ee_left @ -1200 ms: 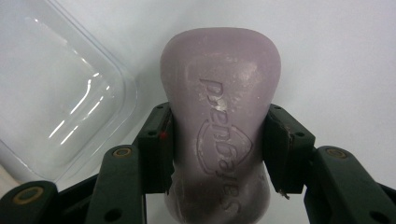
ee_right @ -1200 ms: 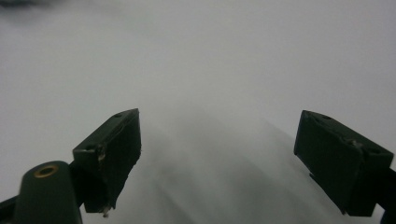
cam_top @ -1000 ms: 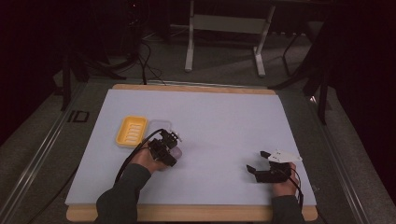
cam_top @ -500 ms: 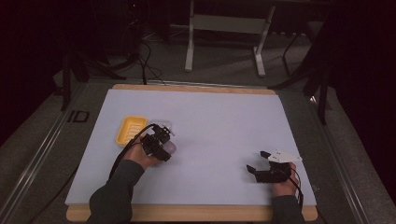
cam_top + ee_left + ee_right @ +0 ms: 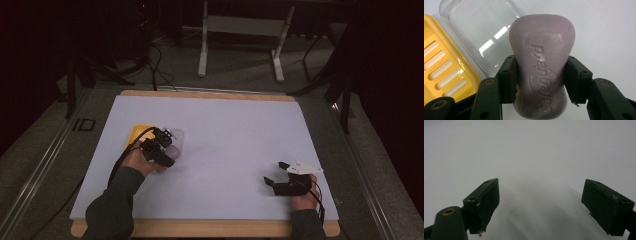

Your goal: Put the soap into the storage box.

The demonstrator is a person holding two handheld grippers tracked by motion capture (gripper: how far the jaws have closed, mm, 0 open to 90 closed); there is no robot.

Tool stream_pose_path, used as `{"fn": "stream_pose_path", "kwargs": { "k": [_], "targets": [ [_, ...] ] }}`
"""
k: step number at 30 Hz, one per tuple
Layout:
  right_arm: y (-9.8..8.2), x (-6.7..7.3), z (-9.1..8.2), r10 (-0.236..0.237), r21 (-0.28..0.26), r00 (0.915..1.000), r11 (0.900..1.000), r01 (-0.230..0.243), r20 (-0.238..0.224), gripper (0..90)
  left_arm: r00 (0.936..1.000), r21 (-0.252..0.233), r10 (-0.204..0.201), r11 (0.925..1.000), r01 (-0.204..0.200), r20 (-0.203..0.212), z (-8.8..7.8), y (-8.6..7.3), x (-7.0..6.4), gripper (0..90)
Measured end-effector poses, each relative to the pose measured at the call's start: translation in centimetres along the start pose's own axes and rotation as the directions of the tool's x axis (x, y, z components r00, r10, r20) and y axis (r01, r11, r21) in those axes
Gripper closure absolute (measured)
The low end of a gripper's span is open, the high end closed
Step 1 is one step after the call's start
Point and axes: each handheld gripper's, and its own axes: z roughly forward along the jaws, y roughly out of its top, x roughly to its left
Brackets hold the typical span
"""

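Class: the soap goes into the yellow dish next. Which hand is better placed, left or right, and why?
Left. The left gripper already clamps the soap beside the yellow dish. The right gripper rests open with nothing between its jaws, across the table from the dish.

The soap bar (image 5: 542, 67) looks matt and waxy, with embossed lettering and chalky scuffs. The clear lid (image 5: 482, 32) is glossy transparent plastic; the yellow dish (image 5: 446, 67) is smooth, slotted plastic. The table sheet (image 5: 235, 135) looks matt white, edged in wood.

The high view looks down the table (image 5: 225, 130); each claw view sits close above its sheet.
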Motion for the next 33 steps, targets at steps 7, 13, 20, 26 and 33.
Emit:
{"fn": "stream_pose_path", "kwargs": {
  "k": [7,13,20,26,33],
  "targets": [
    [0.0,0.0,0.0,0.001,0.0,1.0,1.0,-0.001,0.0,14.5,0.9998,-0.01,-0.017,0.9998,0.016,-0.013,-0.6,-0.2,0.9,50.0],
    [0.0,0.0,0.0,0.0,-0.001,1.0,1.0,0.0,0.0,14.5,0.999,-0.009,-0.018,0.9998,0.018,-0.041,-1.1,-0.2,1.4,50.0],
    [0.0,0.0,0.0,0.0,0.0,1.0,1.0,0.0,0.0,14.5,0.998,-0.004,-0.036,0.9993,0.036,-0.052,-1.0,-0.3,2.0,50.0],
    [0.0,0.0,0.0,-0.001,-0.001,1.0,1.0,0.001,0.0,14.4,0.997,-0.008,-0.048,0.9988,0.048,-0.06,-1.1,-0.4,2.3,50.1],
    [0.0,0.0,0.0,0.0,-0.001,1.0,1.0,0.0,0.0,14.5,0.9962,-0.013,-0.061,0.9981,0.061,-0.061,-1.1,-0.5,2.6,50.1]
  ]
}}
